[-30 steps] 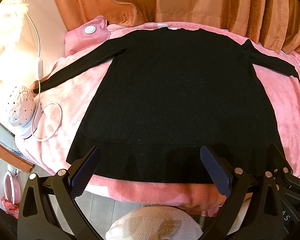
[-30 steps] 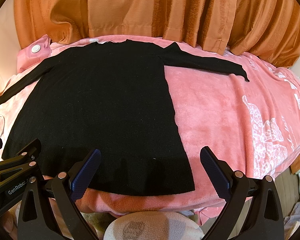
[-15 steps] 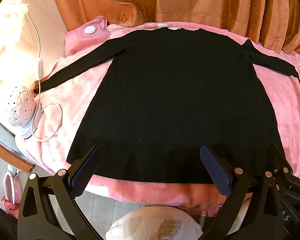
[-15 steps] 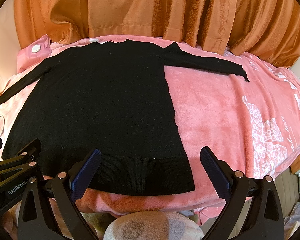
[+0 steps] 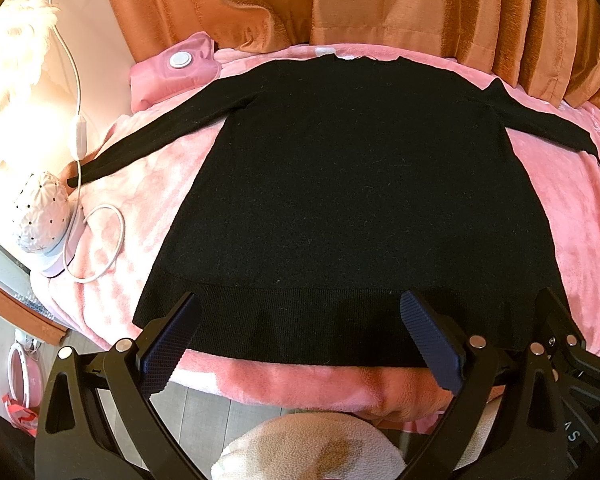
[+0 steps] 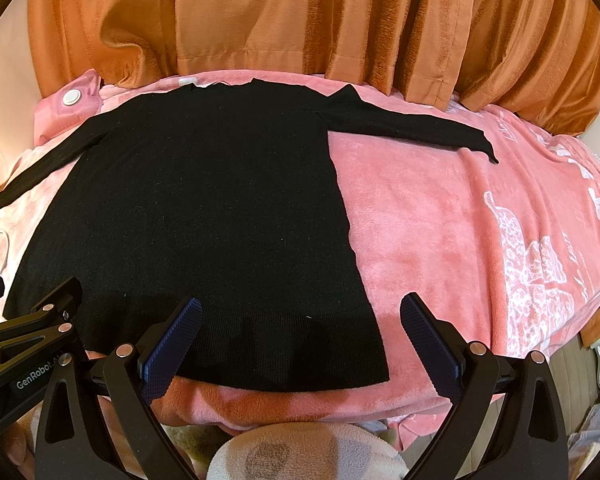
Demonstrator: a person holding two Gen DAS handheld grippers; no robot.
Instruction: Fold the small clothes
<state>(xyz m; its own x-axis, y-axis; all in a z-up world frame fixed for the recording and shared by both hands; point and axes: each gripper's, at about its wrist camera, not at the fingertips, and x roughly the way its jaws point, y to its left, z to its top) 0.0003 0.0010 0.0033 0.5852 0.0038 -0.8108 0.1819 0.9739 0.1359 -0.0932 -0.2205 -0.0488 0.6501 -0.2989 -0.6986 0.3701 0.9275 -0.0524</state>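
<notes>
We have a black long-sleeved knit sweater (image 5: 348, 200) spread flat and face up on a fuzzy pink blanket (image 6: 440, 240) that covers the bed, its neckline toward the orange curtains (image 6: 300, 16) and its ribbed hem (image 5: 300, 328) toward us at the near edge of the bed. Its long axis runs straight away from us, and both sleeves are stretched out sideways, the left sleeve (image 5: 160, 136) toward a white perforated lamp (image 5: 40, 216) and its white cord (image 5: 96, 248), the right sleeve (image 6: 412, 124) across open blanket.

Our left claw (image 5: 300, 340) hovers just off the hem with its fingers wide apart and nothing between them; it looks down the middle of the sweater. Our right claw (image 6: 300, 340) is likewise spread and empty, and it sits over the hem's right corner (image 6: 376, 372), where knit meets pink blanket.

We judge no fold has begun. The relation that matters is that each sleeve lies far forward and outward from its own claw, so the right claw is nearer the right sleeve and the left claw nearer the left. Thin knit lying flat on plush may need a low pinch to catch one layer only
</notes>
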